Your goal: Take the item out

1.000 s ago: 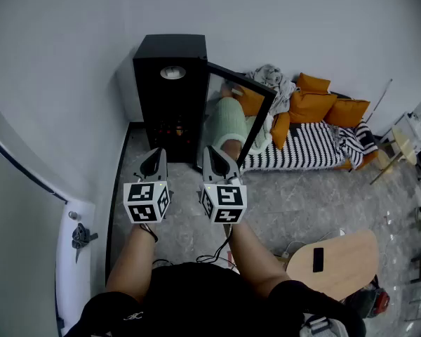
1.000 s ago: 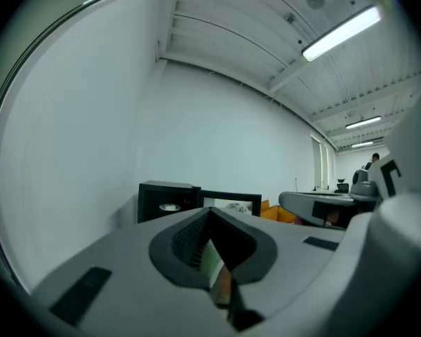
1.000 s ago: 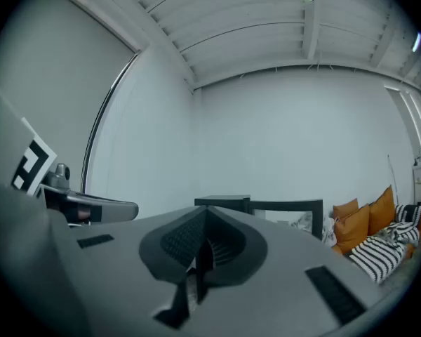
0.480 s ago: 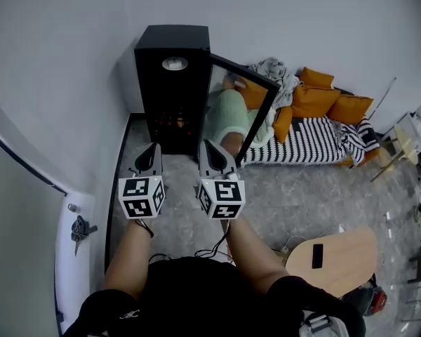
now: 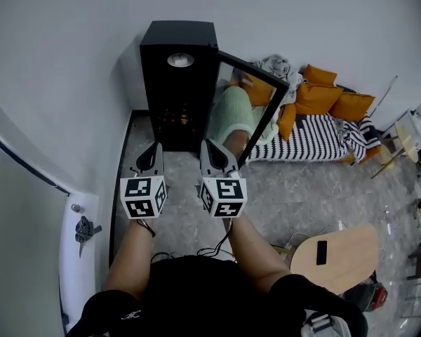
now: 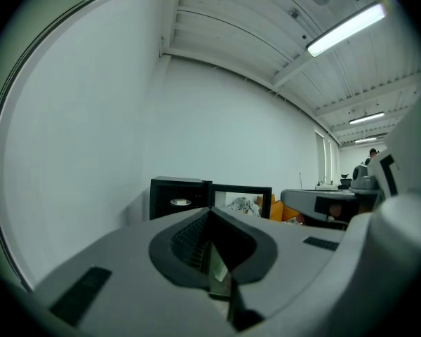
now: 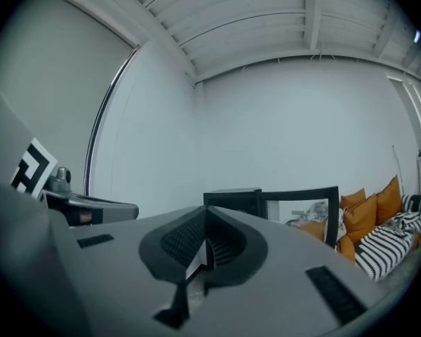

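I am holding my left gripper (image 5: 156, 153) and right gripper (image 5: 210, 153) pinched together, empty, pointing toward the far black cabinet (image 5: 179, 83), its door (image 5: 252, 67) swung right.

The cabinet (image 5: 179, 83) is black, its door (image 5: 252, 67) black-framed; the cushions (image 5: 330, 100) are orange; the mattress (image 5: 316, 146) is striped black and white; the floor (image 5: 281, 195) is mottled grey; the wall (image 5: 70, 62) is plain white; the left gripper (image 5: 154, 153) and right gripper (image 5: 209, 152) are grey, their cubes marked with black-and-white squares.
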A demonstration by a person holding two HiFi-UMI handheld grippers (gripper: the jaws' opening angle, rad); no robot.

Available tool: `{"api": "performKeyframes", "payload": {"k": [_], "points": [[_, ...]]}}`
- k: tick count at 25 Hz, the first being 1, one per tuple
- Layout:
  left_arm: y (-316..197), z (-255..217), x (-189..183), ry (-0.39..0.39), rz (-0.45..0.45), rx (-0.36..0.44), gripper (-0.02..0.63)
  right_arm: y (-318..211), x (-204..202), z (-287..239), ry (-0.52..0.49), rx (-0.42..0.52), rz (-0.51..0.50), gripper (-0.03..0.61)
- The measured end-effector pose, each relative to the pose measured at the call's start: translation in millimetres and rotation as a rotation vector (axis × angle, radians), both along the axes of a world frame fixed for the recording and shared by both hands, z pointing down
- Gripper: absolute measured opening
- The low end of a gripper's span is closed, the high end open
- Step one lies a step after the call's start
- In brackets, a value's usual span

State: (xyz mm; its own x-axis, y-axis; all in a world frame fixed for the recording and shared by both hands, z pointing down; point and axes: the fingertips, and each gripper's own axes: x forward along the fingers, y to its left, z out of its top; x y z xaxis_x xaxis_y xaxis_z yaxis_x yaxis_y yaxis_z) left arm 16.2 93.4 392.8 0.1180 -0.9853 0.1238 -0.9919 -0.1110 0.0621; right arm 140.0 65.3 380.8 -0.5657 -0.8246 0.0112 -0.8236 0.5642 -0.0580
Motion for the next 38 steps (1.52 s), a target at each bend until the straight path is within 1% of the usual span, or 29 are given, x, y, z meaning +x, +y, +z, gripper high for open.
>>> {"api": "performKeyframes", "payload": {"k": [3, 5, 8, 11, 13, 16, 19, 24, 28, 32, 35, 38], "points": [[-2, 4, -14, 0.015, 0.005, -0.009, 0.008, -3, -7, -3, -0.036, 0.004, 0.029, 0.006], [-2, 7, -25, 0.013, 0.014, -0.009, 0.008, -5, -15, -4, -0.043, 0.019, 0.048, 0.006], [-2, 8, -41, 0.002, 0.036, -0.003, 0.008, -9, -34, -1, -0.011, 0.030, 0.045, 0.006], [0, 6, -56, -0.010, 0.055, 0.003, 0.008, -12, -49, 1, 0.007, 0.021, 0.057, 0.006], [-3, 4, -67, 0.007, 0.061, 0.011, 0.008, -17, -56, -2, 0.006, 0.017, 0.067, 0.006], [-8, 10, -81, 0.053, 0.062, 0.004, 0.008, -21, -65, -6, 0.020, 0.028, 0.070, 0.006], [-8, 18, -89, 0.049, 0.057, -0.009, 0.008, -23, -70, -2, 0.022, 0.022, 0.068, 0.006], [-21, 23, -93, 0.026, 0.064, -0.018, 0.008, -36, -84, 8, 0.027, 0.017, 0.052, 0.006], [-44, 25, -97, 0.014, 0.067, -0.021, 0.008, -58, -89, 11, 0.019, 0.021, 0.052, 0.006], [-79, 25, -94, -0.001, 0.073, -0.017, 0.008, -93, -84, 10, 0.009, 0.023, 0.059, 0.006], [-106, 30, -81, -0.022, 0.088, -0.030, 0.008, -117, -76, 16, 0.010, 0.001, 0.054, 0.006], [-138, 32, -72, -0.025, 0.100, -0.040, 0.008, -149, -72, 18, 0.023, -0.001, 0.051, 0.006]]}}
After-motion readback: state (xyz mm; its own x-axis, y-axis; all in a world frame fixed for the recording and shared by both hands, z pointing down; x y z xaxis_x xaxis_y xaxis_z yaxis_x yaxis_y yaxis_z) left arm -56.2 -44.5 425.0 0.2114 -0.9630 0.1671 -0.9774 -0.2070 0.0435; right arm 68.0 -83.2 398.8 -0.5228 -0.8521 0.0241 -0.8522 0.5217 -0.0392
